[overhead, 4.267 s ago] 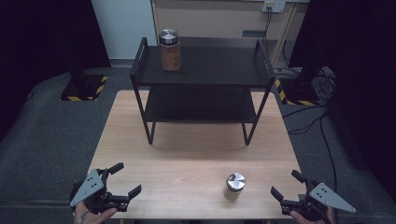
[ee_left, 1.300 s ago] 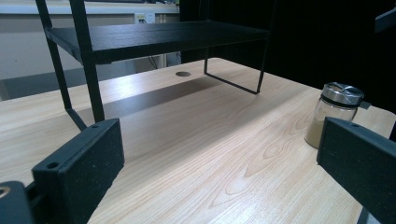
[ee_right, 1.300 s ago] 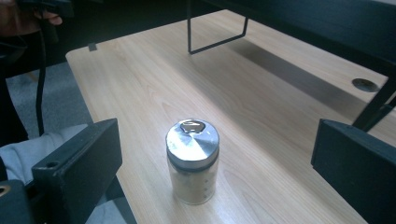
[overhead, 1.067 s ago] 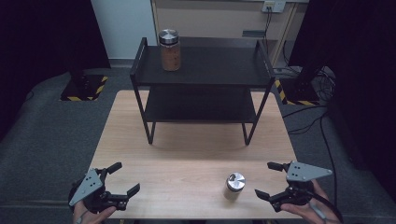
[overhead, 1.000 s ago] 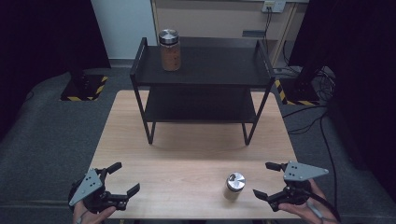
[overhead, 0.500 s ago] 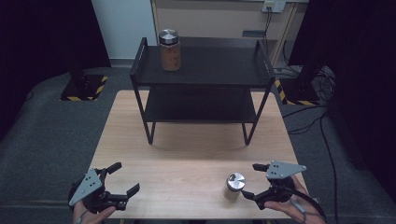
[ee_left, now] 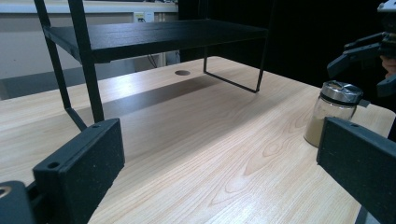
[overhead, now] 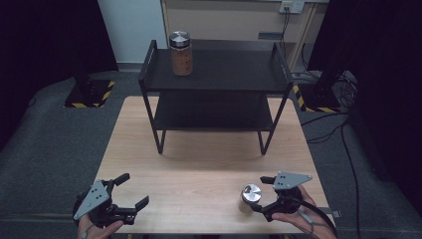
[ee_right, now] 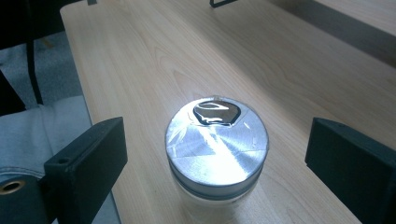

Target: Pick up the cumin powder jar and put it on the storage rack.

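Note:
A small glass jar (overhead: 250,195) with a silver lid and pale powder stands upright near the table's front right; the jar (ee_left: 332,112) also appears at the right of the left gripper view. My right gripper (overhead: 261,195) sits just right of it, tips reaching around the lid. In the right gripper view the jar (ee_right: 217,144) stands between the jaws of my right gripper (ee_right: 219,161) with gaps on both sides. The jaws have just been closing a little and stay open. My left gripper (overhead: 134,189) rests open at the front left, with nothing between the jaws of the left gripper (ee_left: 219,186).
A black two-tier rack (overhead: 214,82) stands at the back of the wooden table (overhead: 199,169). A taller jar of brown contents (overhead: 180,54) with a silver lid sits on its top shelf, at the left. Cables lie on the floor to the right.
My right gripper has moved left and down toward the small jar, so its jaws now flank the lid. The left gripper has stayed where it was.

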`<state>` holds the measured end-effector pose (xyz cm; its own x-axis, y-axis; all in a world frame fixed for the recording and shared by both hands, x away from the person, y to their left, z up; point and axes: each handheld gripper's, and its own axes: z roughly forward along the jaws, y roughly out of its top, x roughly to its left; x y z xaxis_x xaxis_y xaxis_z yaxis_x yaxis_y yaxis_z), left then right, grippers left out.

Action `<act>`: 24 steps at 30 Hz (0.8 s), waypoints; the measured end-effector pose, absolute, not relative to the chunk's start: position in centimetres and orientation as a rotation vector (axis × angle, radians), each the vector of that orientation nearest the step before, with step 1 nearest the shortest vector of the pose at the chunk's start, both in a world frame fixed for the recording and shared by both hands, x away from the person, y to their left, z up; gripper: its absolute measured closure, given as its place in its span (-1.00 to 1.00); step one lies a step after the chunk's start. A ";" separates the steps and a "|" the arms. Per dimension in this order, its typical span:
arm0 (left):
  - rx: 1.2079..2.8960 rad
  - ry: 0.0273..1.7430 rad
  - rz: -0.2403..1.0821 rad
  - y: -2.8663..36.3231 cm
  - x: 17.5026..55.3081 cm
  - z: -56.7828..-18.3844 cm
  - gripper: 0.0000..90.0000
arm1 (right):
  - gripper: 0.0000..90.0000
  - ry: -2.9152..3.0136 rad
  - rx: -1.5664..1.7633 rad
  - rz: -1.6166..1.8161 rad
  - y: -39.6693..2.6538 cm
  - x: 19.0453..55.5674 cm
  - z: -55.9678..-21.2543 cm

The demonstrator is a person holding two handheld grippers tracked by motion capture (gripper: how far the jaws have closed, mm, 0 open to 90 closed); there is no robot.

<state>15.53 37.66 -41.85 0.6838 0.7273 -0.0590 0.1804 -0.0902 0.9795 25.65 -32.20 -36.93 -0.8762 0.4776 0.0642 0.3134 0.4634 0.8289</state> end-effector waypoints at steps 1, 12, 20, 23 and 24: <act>1.632 0.753 0.536 37.7 15.5 -41.8 -1.00 | -0.85 2.535 0.691 1.375 -32.1 25.7 -37.1; 1.637 0.751 0.538 37.6 15.6 -41.8 -1.00 | -0.71 2.546 0.674 1.385 -31.2 26.6 -38.9; 1.641 0.749 0.538 37.6 15.6 -41.8 -1.00 | -0.24 2.514 0.641 1.418 -31.7 26.4 -39.9; 1.642 0.749 0.538 37.5 15.6 -41.8 -1.00 | -0.22 2.489 0.633 1.412 -31.6 25.9 -40.0; 1.642 0.749 0.538 37.5 15.6 -41.8 -1.00 | -0.22 2.489 0.631 1.409 -31.6 25.9 -39.9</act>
<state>15.59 37.51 -41.81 0.6867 0.7250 -0.0526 0.1813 -0.1007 0.9783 25.87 -31.61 -39.92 -0.8855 0.4638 0.0258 0.2607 0.4502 0.8540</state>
